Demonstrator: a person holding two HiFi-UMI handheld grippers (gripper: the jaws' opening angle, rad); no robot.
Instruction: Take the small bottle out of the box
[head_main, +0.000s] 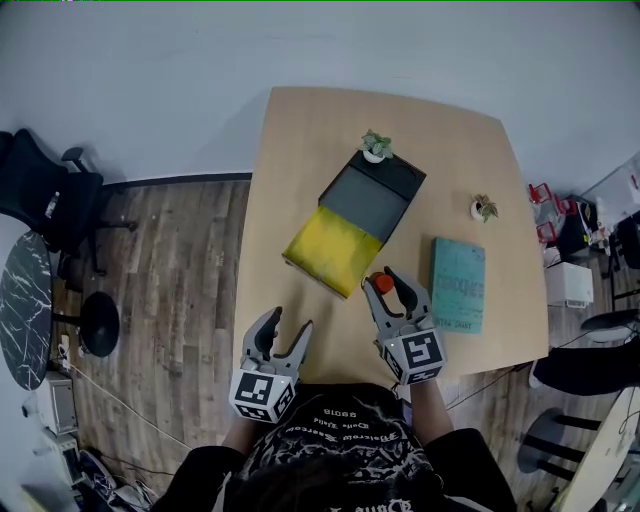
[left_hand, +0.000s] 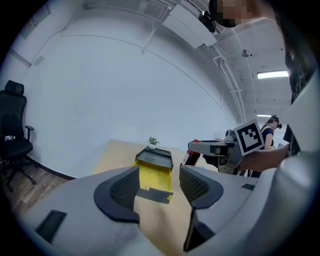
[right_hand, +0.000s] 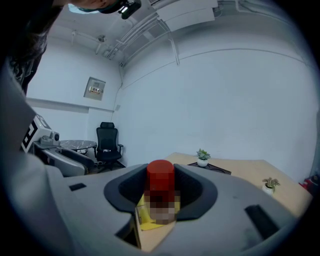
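Note:
My right gripper (head_main: 390, 283) is shut on a small bottle with a red cap (head_main: 383, 283), held upright above the table, just right of the box's near end. In the right gripper view the small bottle (right_hand: 160, 192) stands between the jaws with its cap up. The box (head_main: 355, 219) lies open on the wooden table (head_main: 300, 140), with a yellow inside at its near half and a black lid at the far half. My left gripper (head_main: 289, 333) is open and empty near the table's front edge. In the left gripper view the box (left_hand: 154, 167) and the held bottle (left_hand: 191, 156) show ahead.
A small potted plant (head_main: 375, 146) stands at the box's far end, another potted plant (head_main: 484, 208) toward the right edge. A teal book (head_main: 459, 285) lies right of my right gripper. A black office chair (head_main: 45, 200) and a round marble table (head_main: 22, 305) stand on the floor at left.

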